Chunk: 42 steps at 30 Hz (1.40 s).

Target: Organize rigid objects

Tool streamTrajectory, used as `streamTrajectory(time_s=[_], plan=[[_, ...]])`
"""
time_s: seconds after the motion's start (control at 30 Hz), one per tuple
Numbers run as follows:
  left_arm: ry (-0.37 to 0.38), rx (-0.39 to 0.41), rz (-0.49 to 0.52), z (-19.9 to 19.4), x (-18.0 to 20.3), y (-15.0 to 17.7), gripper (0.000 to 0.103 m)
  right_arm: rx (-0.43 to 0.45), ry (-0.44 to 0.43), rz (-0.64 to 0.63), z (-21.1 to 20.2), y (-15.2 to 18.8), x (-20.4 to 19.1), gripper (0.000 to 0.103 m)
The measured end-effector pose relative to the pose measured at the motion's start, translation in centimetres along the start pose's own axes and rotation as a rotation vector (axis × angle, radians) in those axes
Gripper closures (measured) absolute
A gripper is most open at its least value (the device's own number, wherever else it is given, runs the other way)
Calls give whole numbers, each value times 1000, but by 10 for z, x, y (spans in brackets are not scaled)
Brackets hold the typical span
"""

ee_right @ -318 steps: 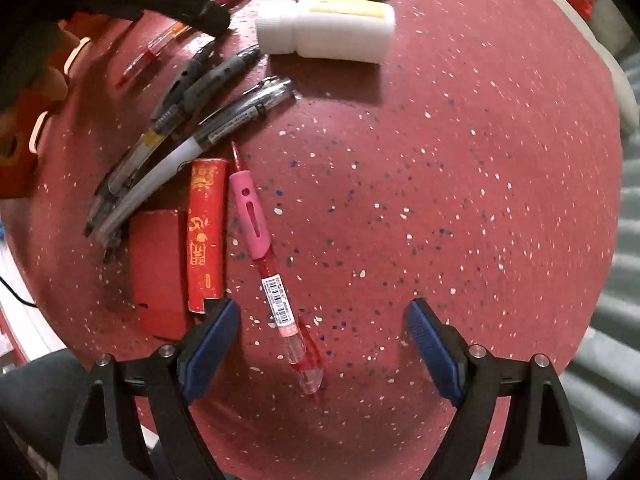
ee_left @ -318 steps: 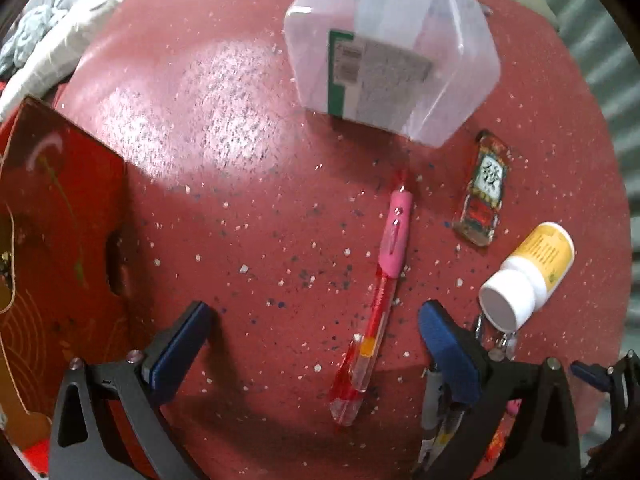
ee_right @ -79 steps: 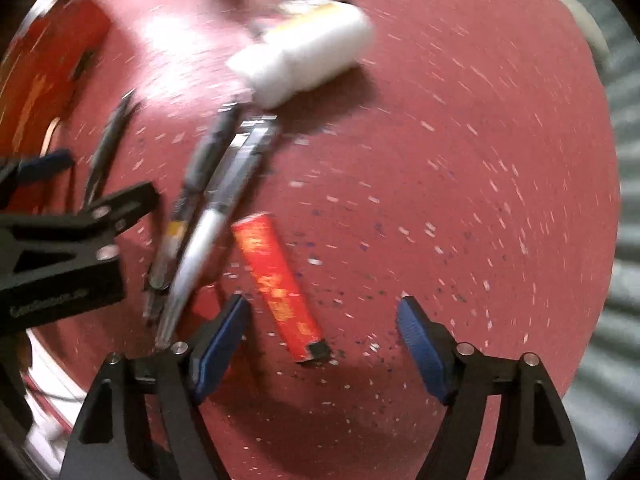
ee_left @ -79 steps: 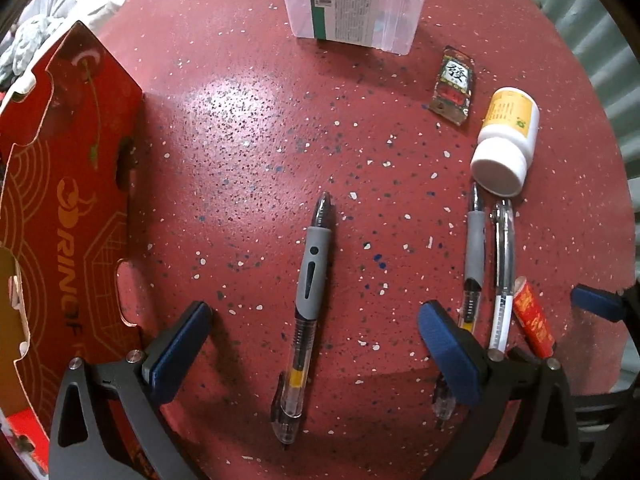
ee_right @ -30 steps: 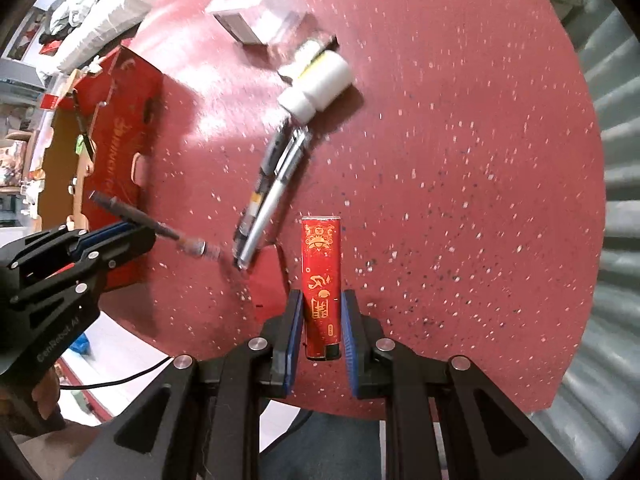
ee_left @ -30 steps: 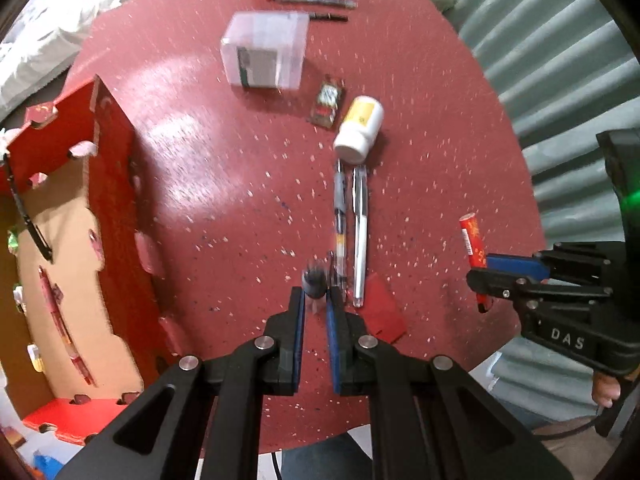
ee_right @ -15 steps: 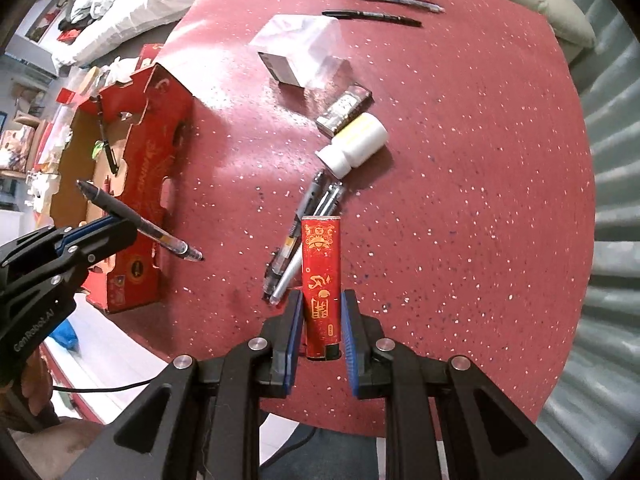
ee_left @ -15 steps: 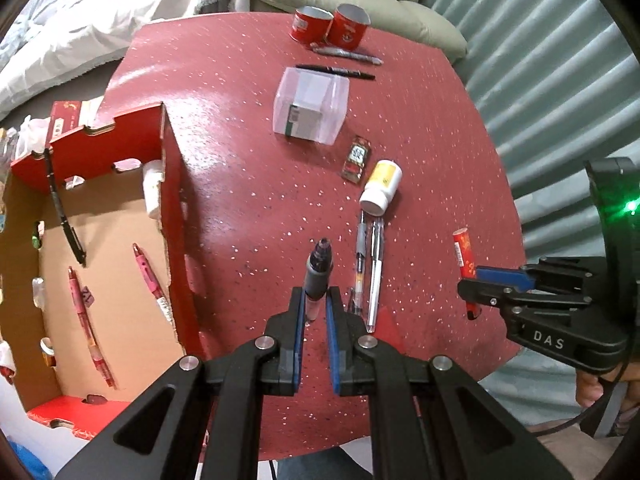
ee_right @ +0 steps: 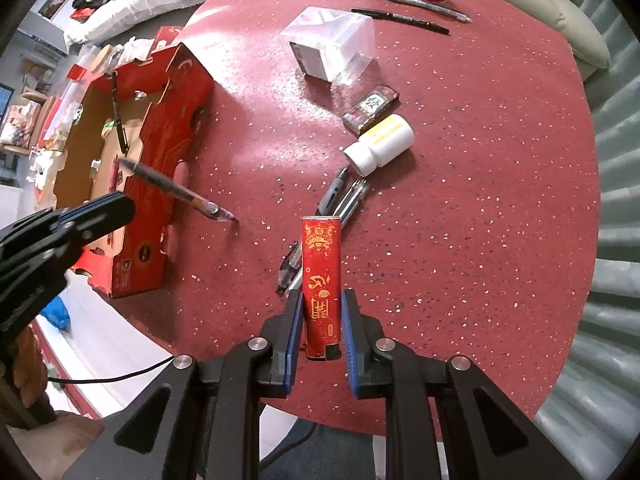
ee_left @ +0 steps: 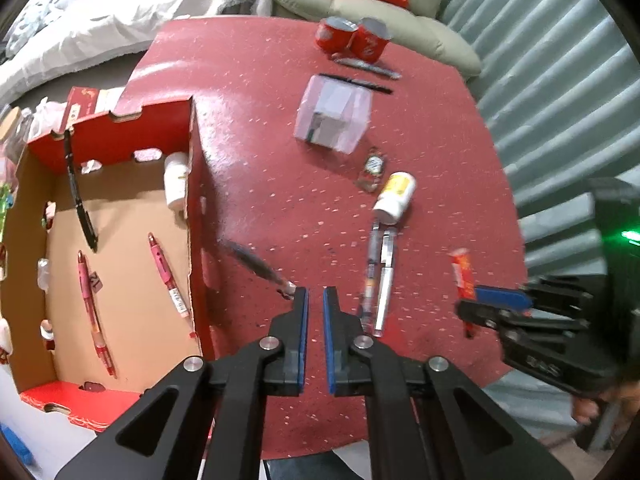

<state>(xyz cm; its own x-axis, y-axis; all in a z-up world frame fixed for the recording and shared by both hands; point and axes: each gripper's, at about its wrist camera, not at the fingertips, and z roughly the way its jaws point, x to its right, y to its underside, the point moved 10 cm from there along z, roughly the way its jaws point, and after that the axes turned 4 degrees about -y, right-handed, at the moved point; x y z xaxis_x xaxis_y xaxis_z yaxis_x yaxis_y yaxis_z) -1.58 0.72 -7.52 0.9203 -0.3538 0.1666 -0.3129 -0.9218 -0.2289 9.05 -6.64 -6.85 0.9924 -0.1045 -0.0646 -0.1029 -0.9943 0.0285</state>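
Observation:
My left gripper has its jaws a narrow gap apart with nothing between them. A grey gel pen is in the air just left of its tips, blurred, pointing toward the red cardboard box; it also shows in the right wrist view. My right gripper is shut on a red lighter-like stick held above the red speckled table. The box holds several pens and a white bottle.
On the table lie two pens, a white pill bottle, a small dark packet, a clear plastic box, two more pens and two red cans. A corrugated wall is at the right.
My left gripper has let go of the grey pen, which is now tumbling leftward toward the box. Both grippers have risen. The right gripper still holds the red stick.

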Motion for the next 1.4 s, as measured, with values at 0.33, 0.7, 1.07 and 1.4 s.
streamTrajectory(time_s=[0.33, 0.7, 1.07, 1.4], plan=[[-95, -93, 60, 61, 20, -8, 48, -8, 7, 61, 0, 19, 21, 83], [-185, -81, 371, 133, 136, -73, 37, -24, -12, 225, -3, 51, 80, 83], [-190, -139, 373, 154, 132, -79, 65, 9, -41, 306, -12, 56, 112, 83], [-93, -36, 190, 49, 84, -46, 65, 36, -78, 189, -14, 18, 61, 83]])
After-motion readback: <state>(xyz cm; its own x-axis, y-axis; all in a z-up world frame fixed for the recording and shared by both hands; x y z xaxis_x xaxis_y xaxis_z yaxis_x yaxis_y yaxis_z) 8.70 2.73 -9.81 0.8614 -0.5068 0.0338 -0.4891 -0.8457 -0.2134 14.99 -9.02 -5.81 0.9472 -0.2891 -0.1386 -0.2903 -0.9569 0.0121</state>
